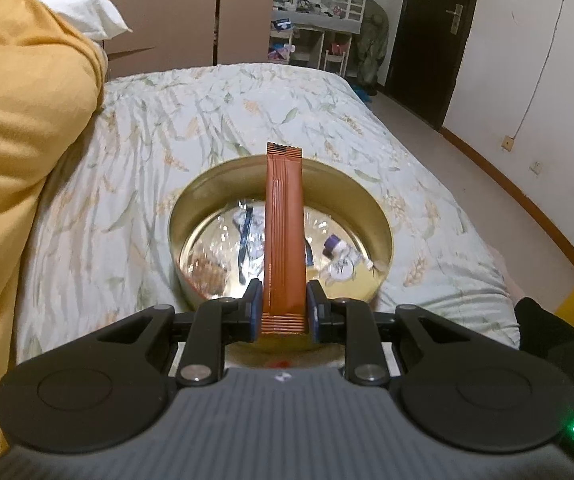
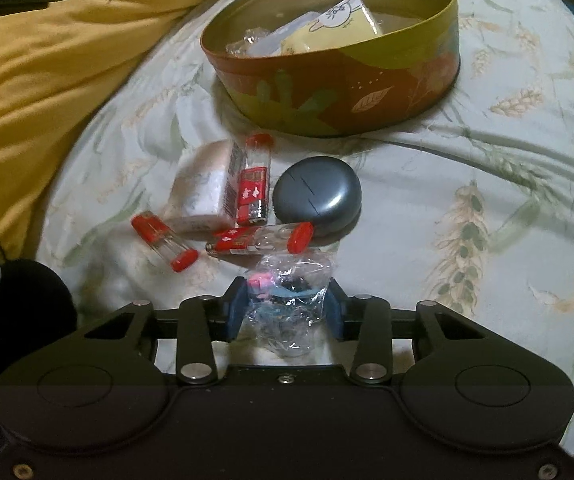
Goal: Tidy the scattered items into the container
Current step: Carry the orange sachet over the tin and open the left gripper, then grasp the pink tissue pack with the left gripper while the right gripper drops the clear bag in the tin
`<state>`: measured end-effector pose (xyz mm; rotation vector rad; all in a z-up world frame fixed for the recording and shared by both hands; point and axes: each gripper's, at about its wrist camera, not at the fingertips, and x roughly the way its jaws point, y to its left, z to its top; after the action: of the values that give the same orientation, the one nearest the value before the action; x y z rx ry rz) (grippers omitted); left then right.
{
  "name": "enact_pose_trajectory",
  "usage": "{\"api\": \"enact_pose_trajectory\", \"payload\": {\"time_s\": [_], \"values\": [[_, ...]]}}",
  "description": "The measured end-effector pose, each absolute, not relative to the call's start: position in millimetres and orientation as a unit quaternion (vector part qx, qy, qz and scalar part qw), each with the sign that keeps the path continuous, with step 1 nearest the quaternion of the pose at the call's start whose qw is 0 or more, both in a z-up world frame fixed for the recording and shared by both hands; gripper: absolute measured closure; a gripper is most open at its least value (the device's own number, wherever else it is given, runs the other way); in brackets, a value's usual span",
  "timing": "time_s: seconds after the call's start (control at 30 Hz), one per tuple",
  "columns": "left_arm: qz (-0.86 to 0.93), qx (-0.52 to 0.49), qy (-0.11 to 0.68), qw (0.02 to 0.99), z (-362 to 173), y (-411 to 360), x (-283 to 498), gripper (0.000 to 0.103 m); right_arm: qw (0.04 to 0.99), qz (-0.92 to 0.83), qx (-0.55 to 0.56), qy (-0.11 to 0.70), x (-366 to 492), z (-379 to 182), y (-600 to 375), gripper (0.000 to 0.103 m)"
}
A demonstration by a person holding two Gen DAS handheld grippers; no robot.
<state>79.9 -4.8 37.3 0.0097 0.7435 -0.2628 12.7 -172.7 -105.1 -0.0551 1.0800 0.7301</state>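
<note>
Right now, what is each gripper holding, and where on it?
Left gripper: long orange-brown foil sachet, pinched at its near end. Right gripper: crinkled clear plastic bag between the fingers at mid-body; firm clamp cannot be told.

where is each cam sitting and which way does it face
Left wrist: on the left gripper, looking down into the tin over the bed; its fingers pinch an orange sachet.
Right wrist: on the right gripper, facing the bed's clutter; its fingers flank a clear bag, grip unclear.
Shared: the tin and the floral bedsheet.
</note>
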Motion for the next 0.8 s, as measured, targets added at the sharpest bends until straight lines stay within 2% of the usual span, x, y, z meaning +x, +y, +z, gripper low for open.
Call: {"api": "enact_pose_trajectory", "payload": {"time_s": [0.4,0.43,0.5,0.57,0.67,0.8], "values": [[-0.128,0.025,0.373,0.918,32.1,-33.0,134.1,0.074,0.806,0.334,0.033,0.487,5.1,-77.6,-204.5,0.065],[-0.127,0.027,0.377,0.917,29.3,-34.4,139.5,0.066,0.806,0.334,0.032,0.488,2.7,-76.6,-205.5,0.065],[-0.121,0.029,0.389,0.913,24.1,-35.7,148.0,0.022,0.804,0.336,0.029,0.489,-1.9,-74.7,-206.9,0.065],[-0.117,0.031,0.383,0.916,21.2,-32.7,146.3,0.006,0.805,0.336,0.031,0.487,-5.2,-71.7,-209.3,0.065],[-0.122,0.035,0.378,0.917,18.3,-24.9,135.5,0.000,0.807,0.333,0.041,0.485,-6.5,-67.0,-215.2,0.065],[-0.139,0.052,0.396,0.906,8.2,-13.3,121.4,0.000,0.808,0.330,0.052,0.485,-3.4,-63.7,-218.7,0.065]]}}
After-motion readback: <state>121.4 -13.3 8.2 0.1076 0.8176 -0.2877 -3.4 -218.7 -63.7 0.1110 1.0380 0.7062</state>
